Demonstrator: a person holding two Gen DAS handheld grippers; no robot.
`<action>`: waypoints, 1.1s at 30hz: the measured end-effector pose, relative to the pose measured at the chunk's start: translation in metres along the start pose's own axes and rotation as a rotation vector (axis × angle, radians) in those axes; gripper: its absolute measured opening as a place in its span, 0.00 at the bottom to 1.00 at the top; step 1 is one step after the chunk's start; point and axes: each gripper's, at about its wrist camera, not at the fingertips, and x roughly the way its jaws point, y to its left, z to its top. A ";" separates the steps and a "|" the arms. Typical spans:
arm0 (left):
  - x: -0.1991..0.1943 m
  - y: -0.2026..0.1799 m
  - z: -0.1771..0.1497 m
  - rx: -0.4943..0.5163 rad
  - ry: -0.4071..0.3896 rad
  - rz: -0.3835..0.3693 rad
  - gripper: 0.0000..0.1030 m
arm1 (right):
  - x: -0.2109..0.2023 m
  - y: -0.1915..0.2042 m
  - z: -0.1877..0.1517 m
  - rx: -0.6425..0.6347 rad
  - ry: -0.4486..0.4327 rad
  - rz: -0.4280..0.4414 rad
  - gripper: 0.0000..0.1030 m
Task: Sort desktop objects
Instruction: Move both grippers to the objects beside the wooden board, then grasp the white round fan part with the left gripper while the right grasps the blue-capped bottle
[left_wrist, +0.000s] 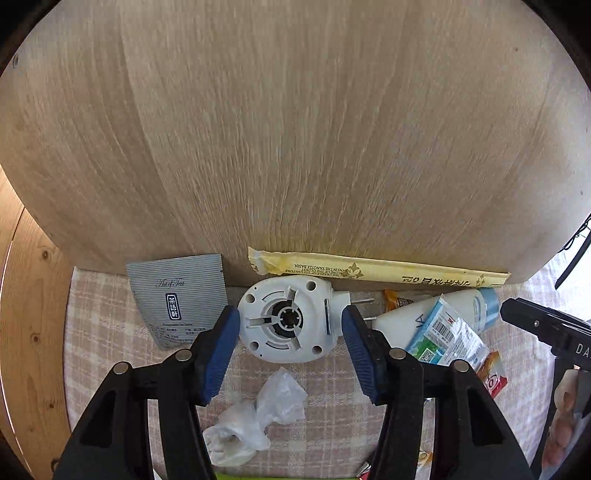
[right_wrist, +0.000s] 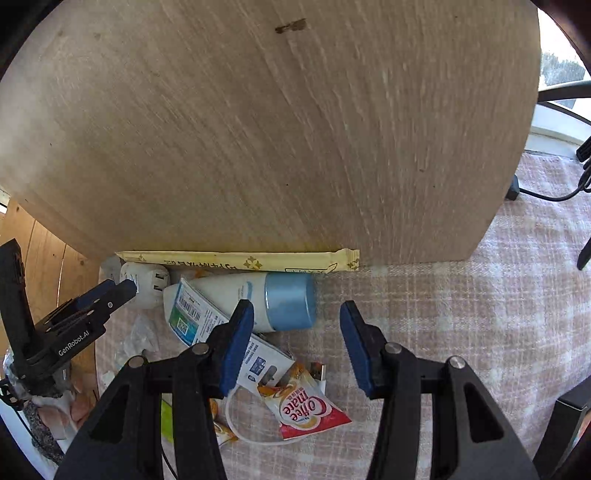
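Note:
My left gripper (left_wrist: 290, 321) is shut on a white round plug-in device (left_wrist: 291, 321), with one blue pad against each side. The device lies on a pink plaid cloth (left_wrist: 325, 424); in the right wrist view it (right_wrist: 147, 286) shows beside the left gripper's fingers (right_wrist: 118, 290). My right gripper (right_wrist: 295, 332) is open. The blue cap (right_wrist: 291, 304) of a lying white lotion bottle (right_wrist: 229, 290) sits between its fingertips, near the left pad and apart from the right one. A barcode packet (right_wrist: 192, 317) lies on the bottle.
A wide pale wooden tabletop (left_wrist: 295, 129) fills the far side, with a yellow chopstick sleeve (left_wrist: 376, 271) along its edge. A grey tea sachet (left_wrist: 181, 299), crumpled clear plastic (left_wrist: 258, 417), a Coffee mate sachet (right_wrist: 306, 410) and a white USB cable (right_wrist: 317, 371) lie on the cloth.

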 end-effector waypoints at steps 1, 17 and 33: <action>0.002 -0.002 0.000 0.008 -0.005 0.010 0.53 | 0.003 0.000 0.002 0.007 -0.001 0.001 0.47; 0.032 -0.018 -0.008 0.031 0.009 -0.099 0.60 | 0.043 0.017 0.009 0.041 0.013 0.029 0.51; -0.004 -0.103 -0.122 0.141 0.047 -0.275 0.60 | 0.015 0.013 -0.073 -0.164 0.074 -0.062 0.41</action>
